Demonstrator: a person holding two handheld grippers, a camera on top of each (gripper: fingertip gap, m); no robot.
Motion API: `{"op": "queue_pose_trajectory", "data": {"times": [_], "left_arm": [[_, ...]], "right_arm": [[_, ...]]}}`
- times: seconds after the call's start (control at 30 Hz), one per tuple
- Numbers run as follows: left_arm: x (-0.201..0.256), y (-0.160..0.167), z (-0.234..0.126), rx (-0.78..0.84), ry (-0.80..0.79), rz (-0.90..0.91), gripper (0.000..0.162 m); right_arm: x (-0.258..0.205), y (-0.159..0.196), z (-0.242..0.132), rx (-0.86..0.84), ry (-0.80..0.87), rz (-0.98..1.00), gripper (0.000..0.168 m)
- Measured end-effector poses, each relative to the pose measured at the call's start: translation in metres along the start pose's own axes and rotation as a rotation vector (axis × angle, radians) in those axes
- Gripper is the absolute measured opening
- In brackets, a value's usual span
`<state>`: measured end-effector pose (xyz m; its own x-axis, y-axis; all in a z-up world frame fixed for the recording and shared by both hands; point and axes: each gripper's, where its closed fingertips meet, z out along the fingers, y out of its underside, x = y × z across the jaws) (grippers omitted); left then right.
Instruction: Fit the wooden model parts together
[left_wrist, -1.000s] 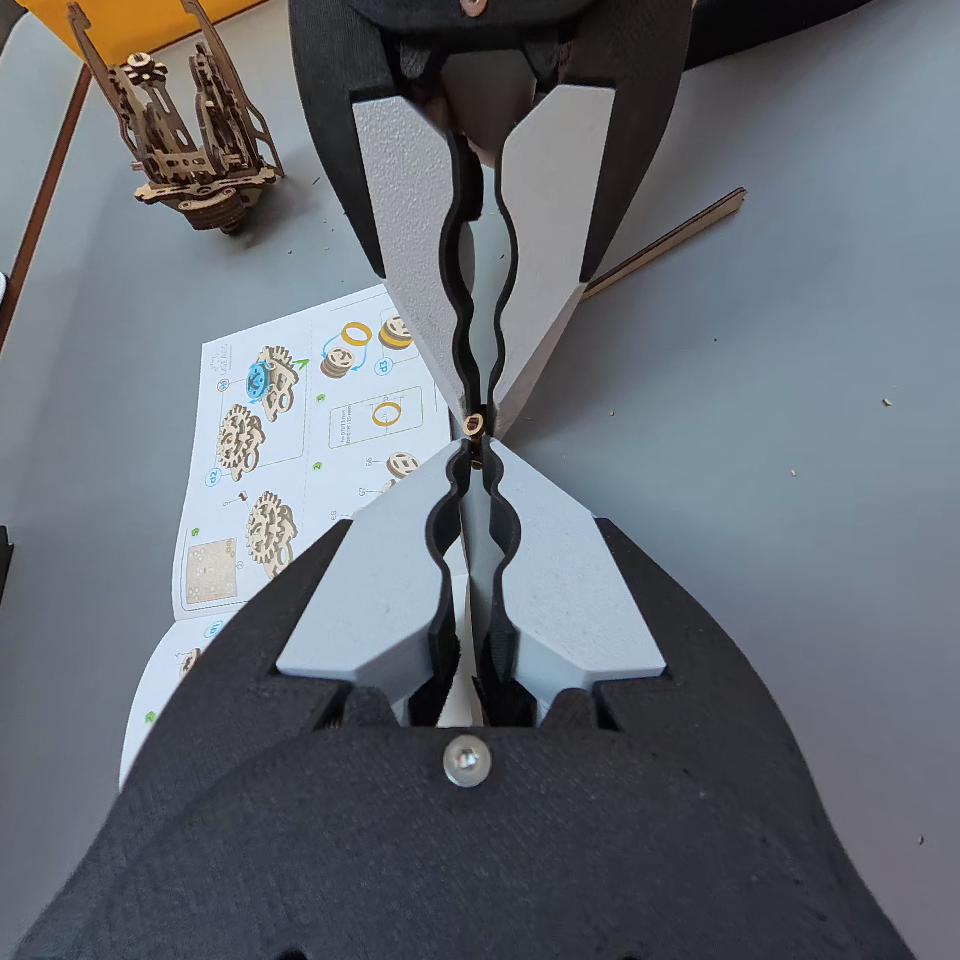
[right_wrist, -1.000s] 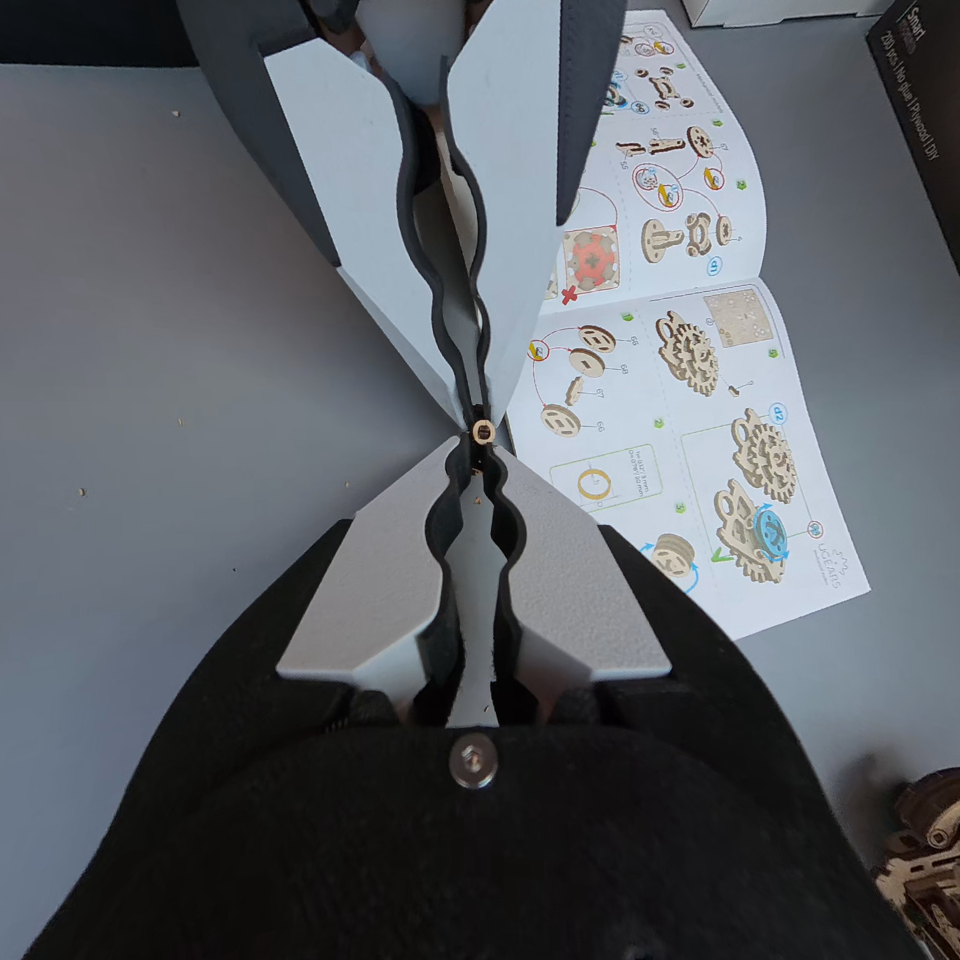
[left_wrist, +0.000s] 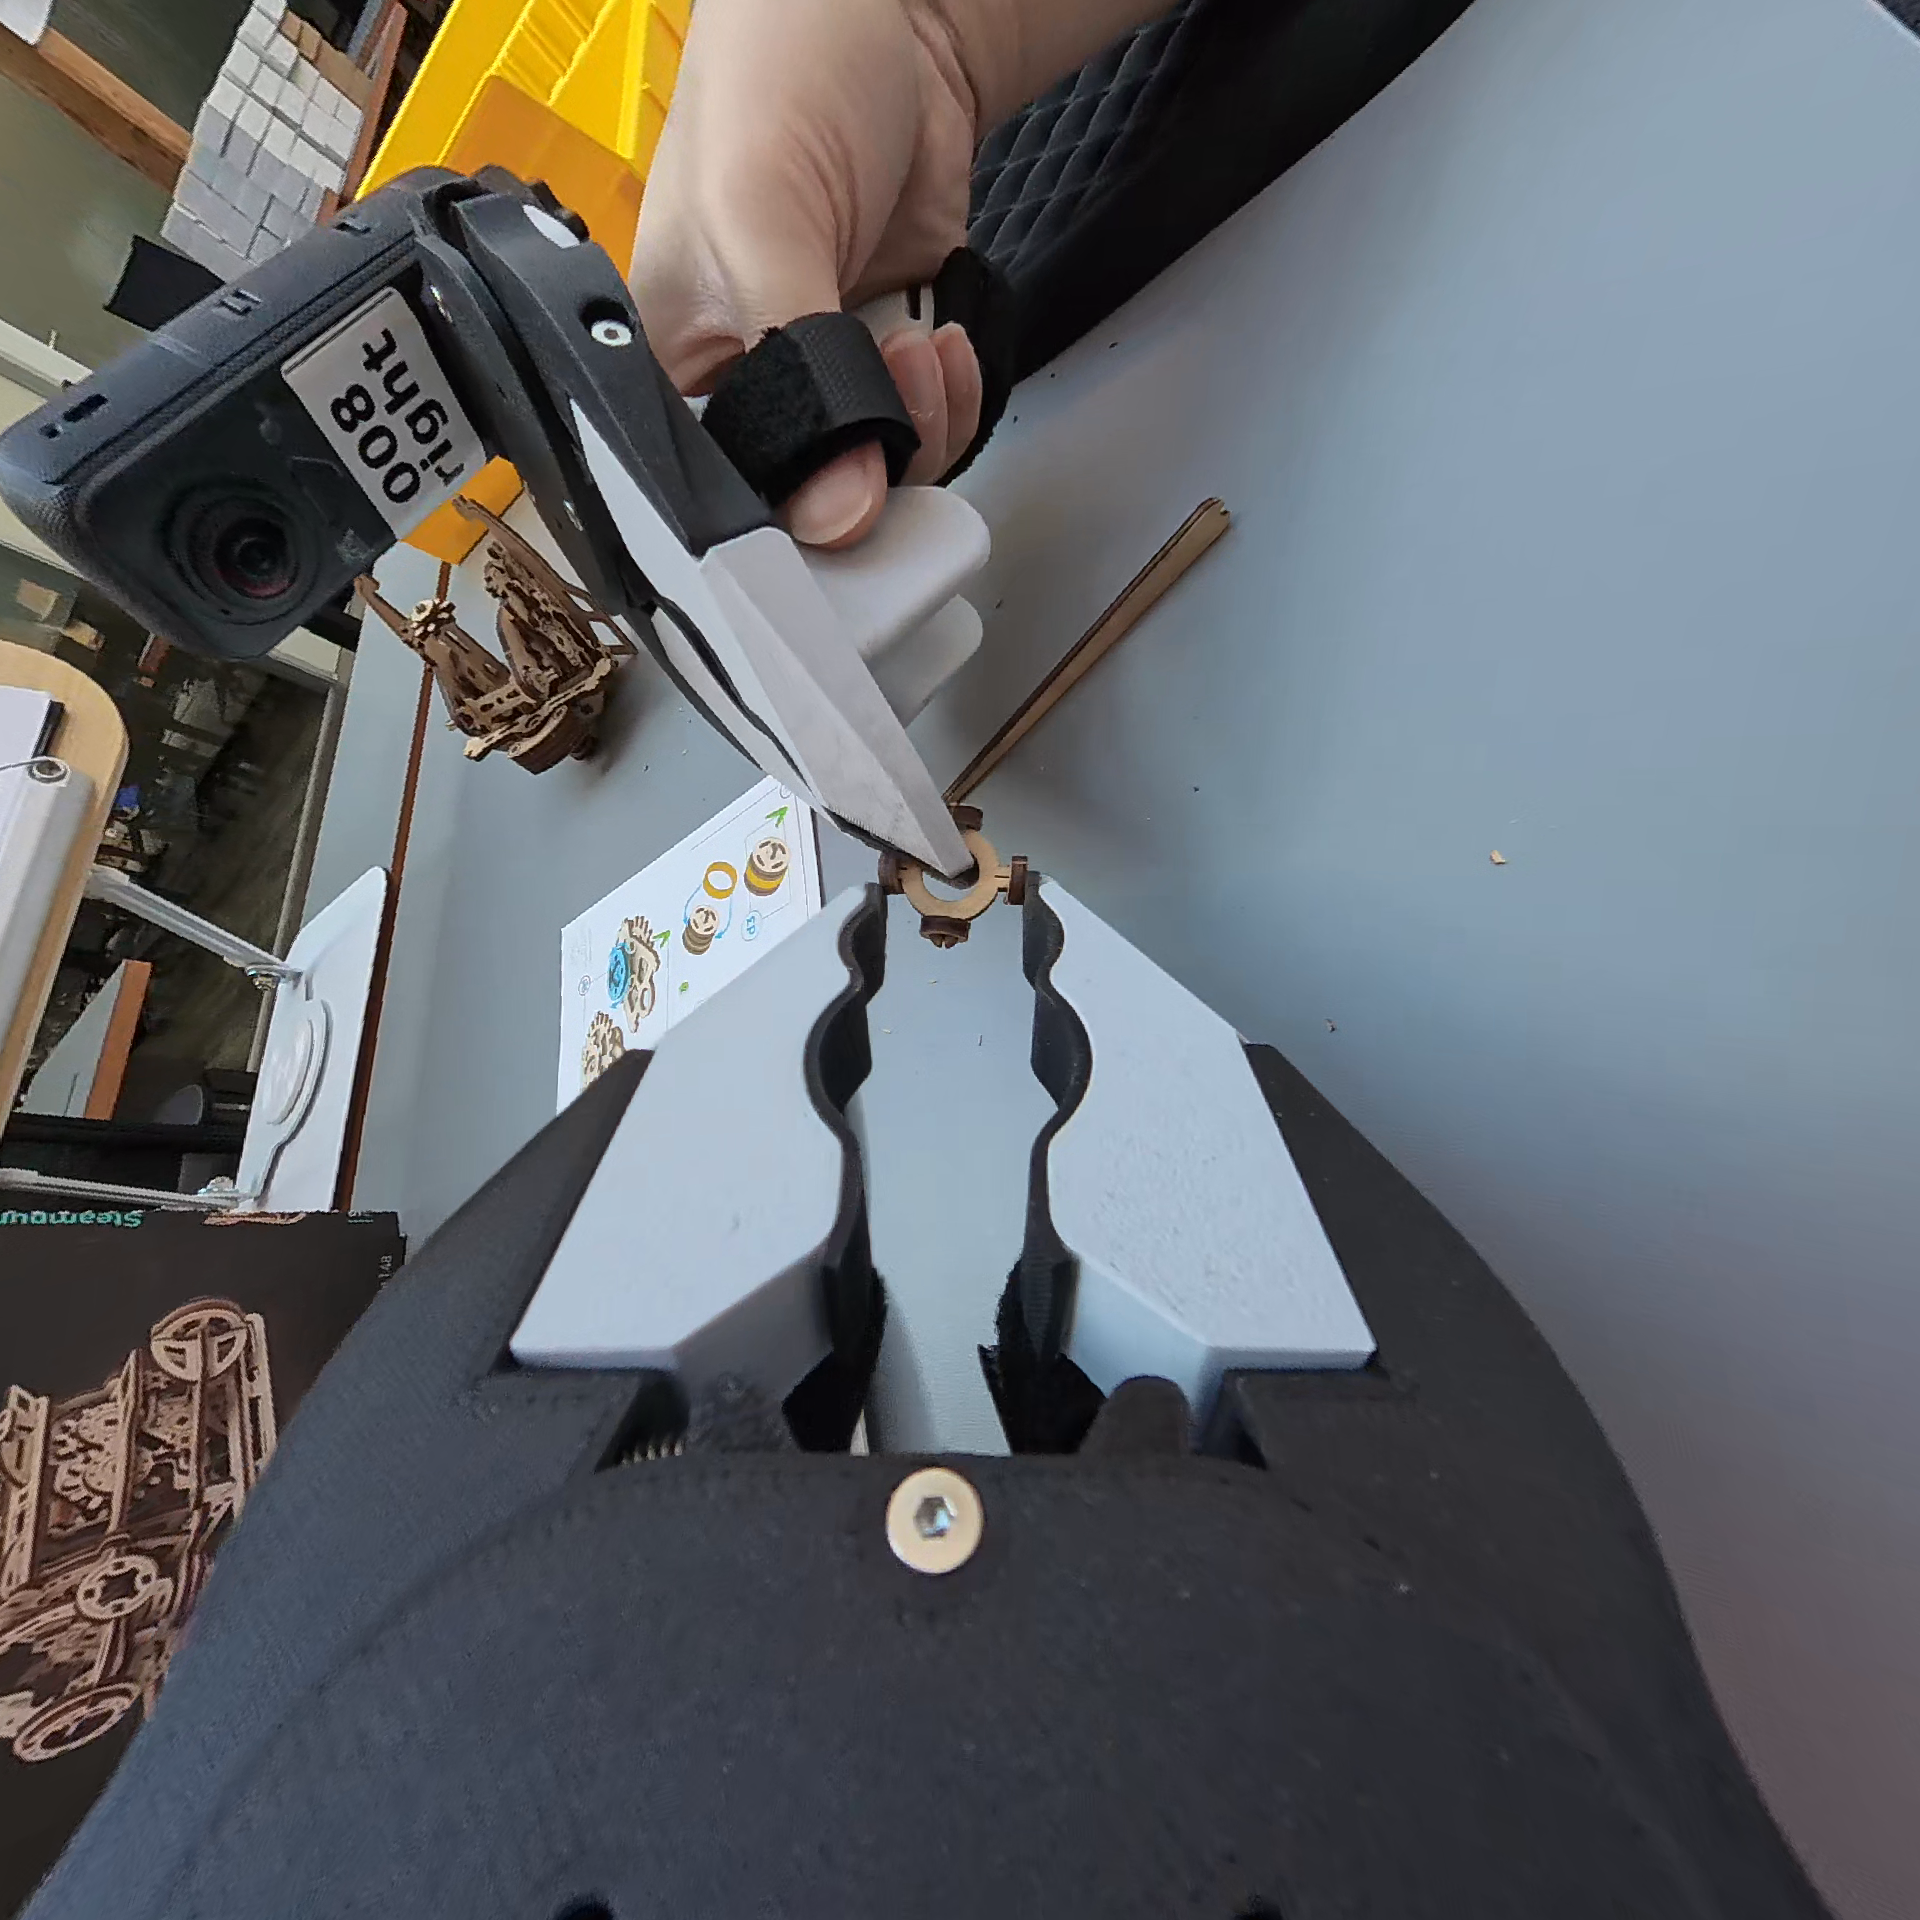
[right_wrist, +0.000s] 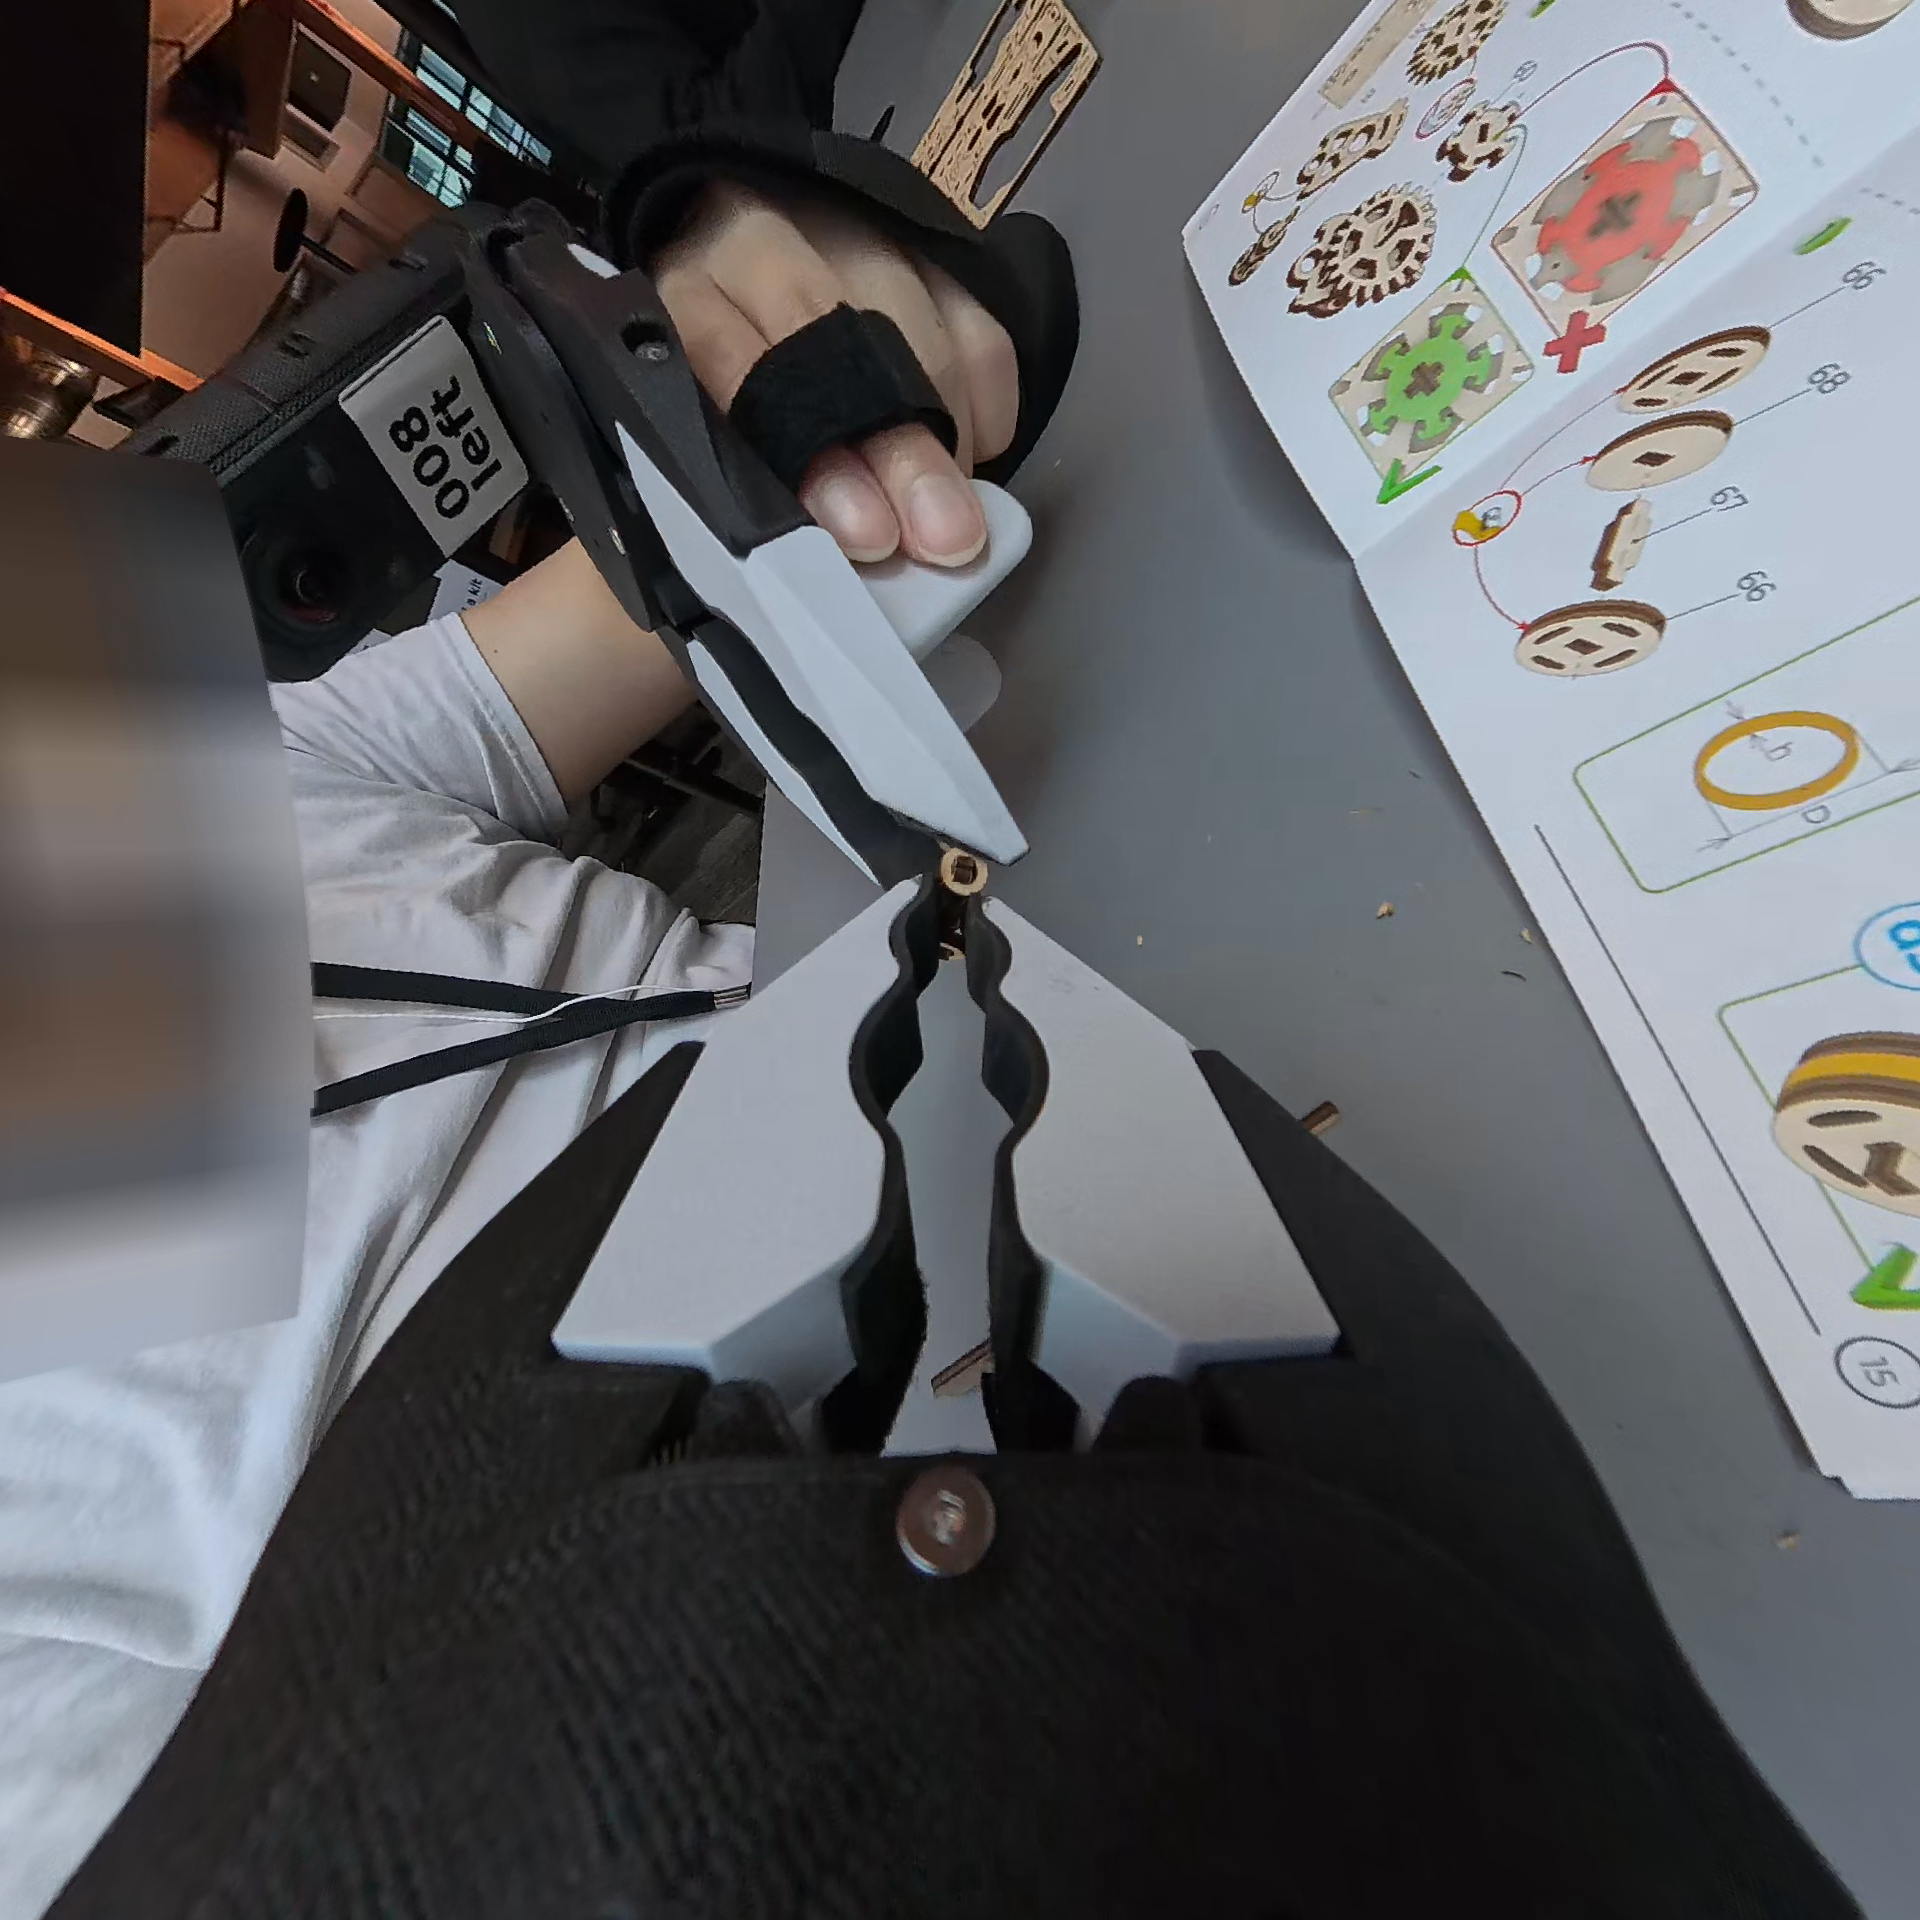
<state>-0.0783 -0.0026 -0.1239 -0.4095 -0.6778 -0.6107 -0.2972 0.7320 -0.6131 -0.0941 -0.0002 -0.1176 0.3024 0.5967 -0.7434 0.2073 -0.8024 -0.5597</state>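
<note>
My left gripper (left_wrist: 954, 896) is shut on a small wooden ring with side pegs (left_wrist: 951, 891), gripped across its width at the fingertips above the grey table (left_wrist: 1455, 831). My right gripper (left_wrist: 961, 868) comes in from the upper left, and its closed tips sit at the ring's hole. In the right wrist view, my right gripper (right_wrist: 943, 902) is shut on a small wooden peg (right_wrist: 948, 940) just below the ring (right_wrist: 961, 871). The left gripper (right_wrist: 951, 854) reaches in there from the upper left.
A partly built wooden model (left_wrist: 520, 675) stands at the back left. An open instruction booklet (right_wrist: 1662, 520) lies to the right, also in the left wrist view (left_wrist: 686, 935). A thin wooden strip (left_wrist: 1091, 644), a black kit box (left_wrist: 135, 1455) and a cut-out wooden sheet (right_wrist: 997, 104) lie around. Both grippers' tips are close together, under 4 cm apart.
Both grippers have swung from a straight tip-to-tip meeting to a steep angle. The left jaws now stand wider across the ring. Both hands have come into view.
</note>
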Motion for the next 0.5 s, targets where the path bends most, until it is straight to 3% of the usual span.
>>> {"op": "queue_pose_trajectory", "data": {"times": [0.27, 0.33, 0.4, 0.5], "left_arm": [[0.002, 0.007, 0.001, -0.038, 0.025, -0.029, 0.023], [0.001, 0.007, -0.001, -0.035, 0.028, -0.067, 0.023], [0.002, 0.009, -0.003, -0.037, 0.046, -0.133, 0.023], [-0.001, 0.014, -0.006, -0.046, 0.042, -0.202, 0.023]], "right_arm": [[0.008, 0.000, 0.003, -0.013, 0.049, -0.093, 0.005], [0.010, -0.005, 0.000, 0.005, 0.082, -0.133, 0.012], [0.013, -0.007, -0.005, 0.010, 0.154, -0.234, 0.025], [0.005, -0.010, -0.007, 0.014, 0.270, -0.530, 0.028]]}}
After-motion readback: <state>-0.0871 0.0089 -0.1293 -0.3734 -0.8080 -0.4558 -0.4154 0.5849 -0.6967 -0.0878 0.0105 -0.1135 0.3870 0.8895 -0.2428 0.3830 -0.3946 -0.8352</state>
